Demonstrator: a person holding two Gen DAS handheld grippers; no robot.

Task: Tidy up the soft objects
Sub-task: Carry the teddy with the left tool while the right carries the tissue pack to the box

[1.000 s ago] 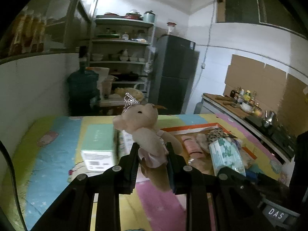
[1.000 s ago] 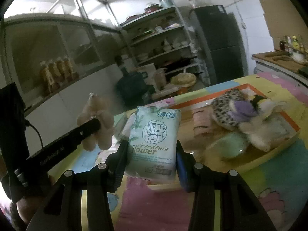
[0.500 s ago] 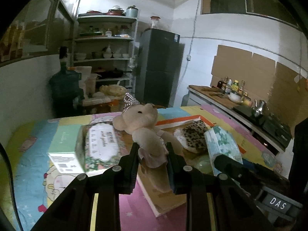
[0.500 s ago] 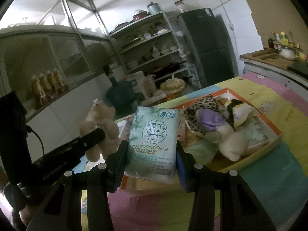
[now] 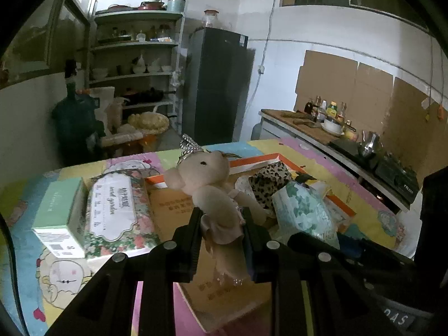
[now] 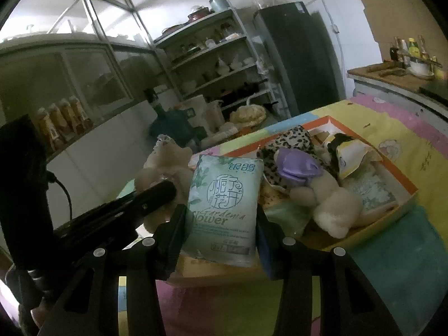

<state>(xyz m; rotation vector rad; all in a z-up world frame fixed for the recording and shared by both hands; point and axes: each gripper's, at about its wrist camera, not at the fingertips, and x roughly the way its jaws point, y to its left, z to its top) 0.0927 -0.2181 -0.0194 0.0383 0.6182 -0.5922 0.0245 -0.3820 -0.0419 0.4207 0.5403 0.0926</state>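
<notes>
The left hand-held gripper (image 5: 221,224) is clamped on a plush bear (image 5: 207,187), the right hand-held gripper (image 6: 221,218) on a tissue pack (image 6: 224,201), both held above the near edge of an orange-rimmed box (image 6: 403,176) on the worktop. The box looks crowded, so either one could land on the heap and tumble out, or the two tools could bump

Both views are dim, with a greenish-grey cast. Daylight seems to come through the glazed panels (image 6: 92,64) at upper left of the right view, where the glass washes out to white. The white walls (image 5: 322,36) catch the most light; the fridge (image 5: 217,89) and the gripper bodies along the bottom go nearly black. Fisheye bending curves the shelves (image 5: 137,56) and the bench (image 5: 322,134), and dark vignetting fills the corners. Fine print on the tissue pack (image 6: 224,204) is soft, and shadows are weak.
</notes>
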